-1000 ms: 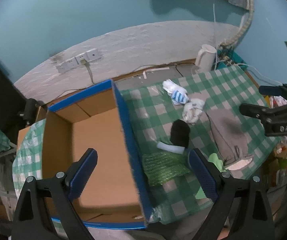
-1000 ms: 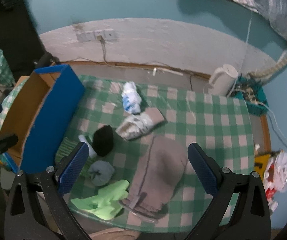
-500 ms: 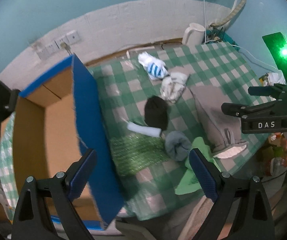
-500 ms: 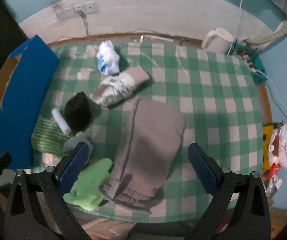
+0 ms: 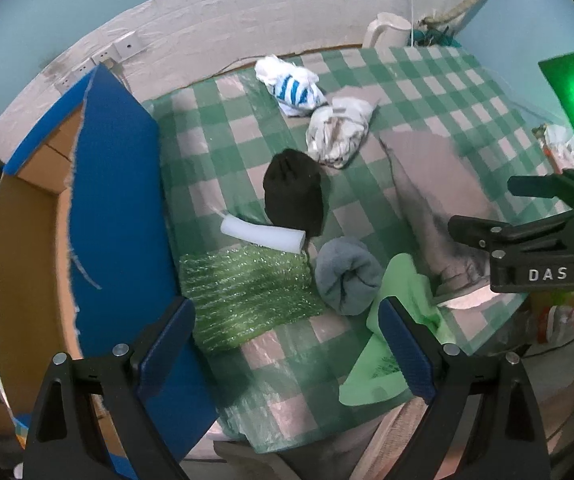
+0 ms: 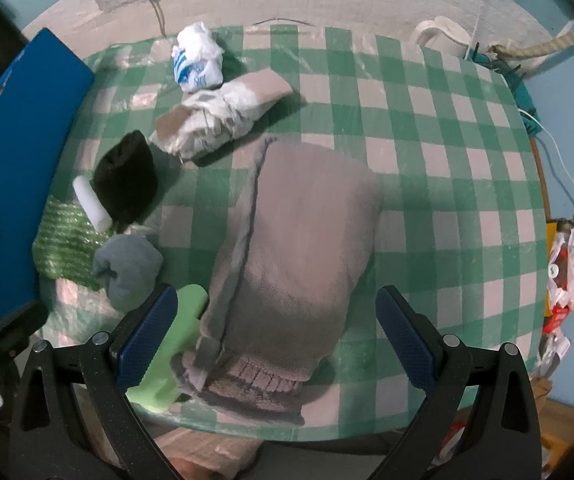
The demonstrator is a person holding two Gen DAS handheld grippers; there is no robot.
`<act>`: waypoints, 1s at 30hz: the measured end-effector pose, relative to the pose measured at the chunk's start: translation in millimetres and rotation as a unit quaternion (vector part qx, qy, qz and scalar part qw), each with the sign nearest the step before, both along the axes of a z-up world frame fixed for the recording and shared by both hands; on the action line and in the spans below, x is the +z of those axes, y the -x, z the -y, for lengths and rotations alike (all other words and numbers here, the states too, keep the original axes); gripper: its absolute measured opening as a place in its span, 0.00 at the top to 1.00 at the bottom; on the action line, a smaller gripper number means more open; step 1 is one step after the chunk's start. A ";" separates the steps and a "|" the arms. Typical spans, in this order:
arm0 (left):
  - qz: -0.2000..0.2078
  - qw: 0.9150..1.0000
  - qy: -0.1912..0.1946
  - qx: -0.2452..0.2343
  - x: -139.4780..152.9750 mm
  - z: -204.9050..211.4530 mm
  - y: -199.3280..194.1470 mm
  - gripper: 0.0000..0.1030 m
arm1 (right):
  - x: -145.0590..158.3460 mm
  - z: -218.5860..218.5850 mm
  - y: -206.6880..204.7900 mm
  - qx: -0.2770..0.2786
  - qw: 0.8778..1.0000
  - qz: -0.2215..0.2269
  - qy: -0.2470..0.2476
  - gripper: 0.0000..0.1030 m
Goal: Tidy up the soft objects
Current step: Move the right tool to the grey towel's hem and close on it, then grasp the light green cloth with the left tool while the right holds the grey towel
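On the far left stands one big cardboard box with blue outer walls (image 5: 115, 208), open at the top, and its brown inside looks bare. It sits right beside a table with one green and white checked cloth (image 6: 427, 152). Next to the box on the cloth lies one flat sheet of green bubble wrap (image 5: 243, 292). One short white foam tube (image 5: 263, 234) lies along the far edge of that sheet. One round black knit hat (image 5: 293, 192) touches the tube. One rolled grey sock bundle (image 5: 347, 276) sits just beside the bubble wrap, and one light green soft cloth (image 5: 391, 340) hangs at the near edge of the table. Further back there is one white bundle with blue stripes (image 5: 291, 86), and touching it is one crumpled white and brown bundle (image 6: 219, 116). One big folded grey-brown fleece garment (image 6: 295, 248) lies in the middle, with its ribbed hem toward the near edge. One white kettle (image 6: 443, 36) stands at the back right. The left gripper (image 5: 285, 340) hangs above the bubble wrap with its blue fingers wide apart, holding nothing. The right gripper (image 6: 273, 340) hangs above the fleece garment, also spread wide and holding nothing.
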State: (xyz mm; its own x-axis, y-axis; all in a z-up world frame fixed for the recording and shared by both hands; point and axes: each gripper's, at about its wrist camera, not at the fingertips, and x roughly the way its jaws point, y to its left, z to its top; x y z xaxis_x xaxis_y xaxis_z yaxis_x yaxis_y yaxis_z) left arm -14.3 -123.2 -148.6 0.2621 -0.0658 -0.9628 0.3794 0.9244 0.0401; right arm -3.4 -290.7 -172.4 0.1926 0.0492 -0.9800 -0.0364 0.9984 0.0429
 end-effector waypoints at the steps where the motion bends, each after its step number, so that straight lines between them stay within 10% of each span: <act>1: -0.002 1.000 -0.003 -0.001 -2.5 0.8 0.4 0.09 | -2.3 -0.8 0.1 0.000 1.000 -0.003 0.001 0.04; 18: -0.029 1.000 -0.004 -0.001 -22.4 5.3 -2.1 0.09 | -47.9 -22.3 5.7 0.033 0.996 -0.063 0.048 0.06; 30: -0.041 0.999 0.003 -0.024 -28.2 19.9 6.7 0.09 | -46.4 -7.4 -1.5 0.039 0.997 -0.064 -0.009 0.44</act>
State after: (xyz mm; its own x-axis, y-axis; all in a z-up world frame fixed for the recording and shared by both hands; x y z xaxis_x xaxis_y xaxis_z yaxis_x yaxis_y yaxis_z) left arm -21.1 -143.1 -176.8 0.1780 -0.0817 -0.9806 0.4257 0.9049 0.0019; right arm -1.9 -283.4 -218.8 0.0617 0.0764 -0.9952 -0.1080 0.9917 0.0694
